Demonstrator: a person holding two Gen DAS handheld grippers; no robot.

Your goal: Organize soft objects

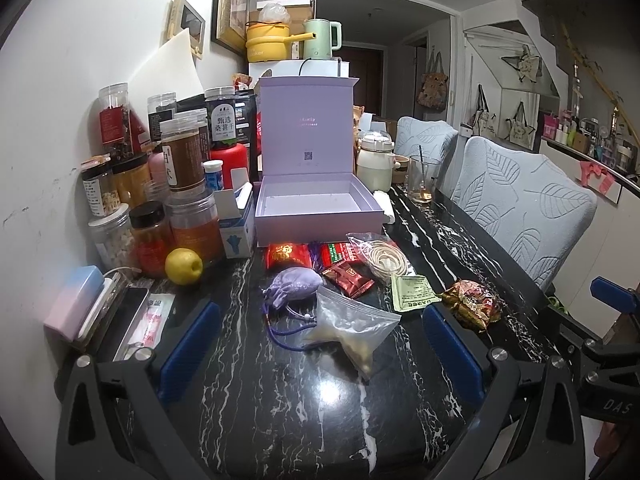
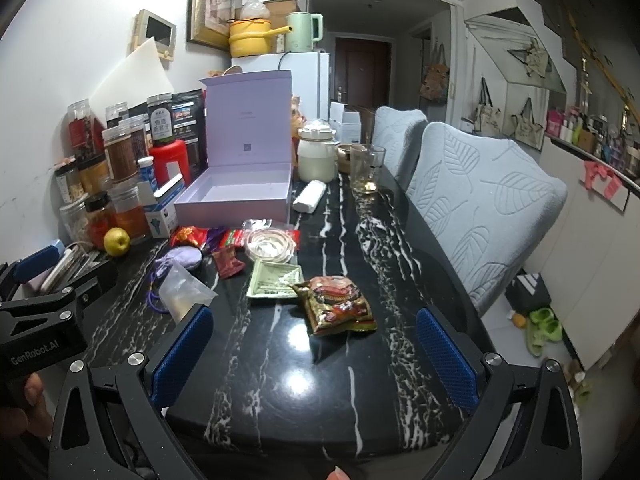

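Observation:
A lilac box (image 1: 316, 216) (image 2: 236, 196) lies with its lid up at the back of the black marble table (image 1: 300, 392) (image 2: 280, 360). In front of it are soft packets: a purple drawstring pouch (image 1: 294, 286) (image 2: 185, 258), a clear zip bag (image 1: 352, 326) (image 2: 182, 292), red sachets (image 1: 348, 276) (image 2: 226, 262), a bag of coiled cord (image 1: 380, 258) (image 2: 270, 244), a green packet (image 1: 414, 294) (image 2: 274, 282) and a gold-red snack bag (image 1: 474, 302) (image 2: 338, 304). My left gripper (image 1: 320, 352) is open just before the zip bag. My right gripper (image 2: 314, 354) is open just short of the snack bag.
Jars and bottles (image 1: 168, 184) (image 2: 104, 176), a yellow fruit (image 1: 184, 266) (image 2: 117, 241) and a phone pile (image 1: 104, 312) crowd the left side. A white jar (image 1: 374, 164) (image 2: 318, 156) and glass (image 1: 422, 178) (image 2: 366, 168) stand behind. Padded chairs (image 1: 516, 208) (image 2: 480, 208) line the right edge.

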